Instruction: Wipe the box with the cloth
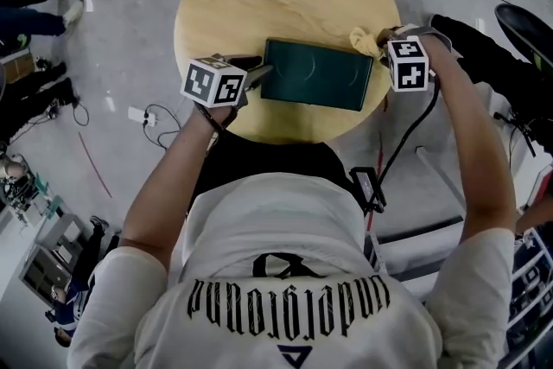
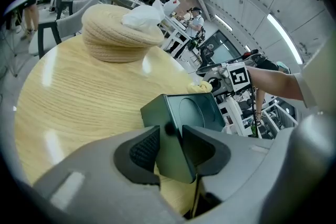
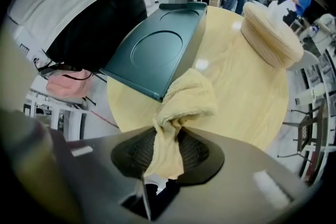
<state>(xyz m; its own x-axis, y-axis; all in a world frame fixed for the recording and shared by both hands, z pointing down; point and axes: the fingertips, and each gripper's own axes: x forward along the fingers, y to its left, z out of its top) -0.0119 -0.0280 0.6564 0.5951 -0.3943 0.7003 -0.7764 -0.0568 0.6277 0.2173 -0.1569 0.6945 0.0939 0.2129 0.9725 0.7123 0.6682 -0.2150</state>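
Left gripper (image 1: 261, 71) pinches the box (image 1: 320, 75) corner to steady it on the counter (image 1: 285, 13); right gripper (image 3: 167, 150) clamps the cloth (image 3: 190, 94) beside it, ready to wipe

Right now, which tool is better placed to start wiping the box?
Right. The right tool grips the yellow cloth beside a corner of the green box; the left tool is clamped on its opposite end.

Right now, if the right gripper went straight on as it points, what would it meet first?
Probably the dark green box, near corner; the yellow cloth in the right gripper seems to touch it.
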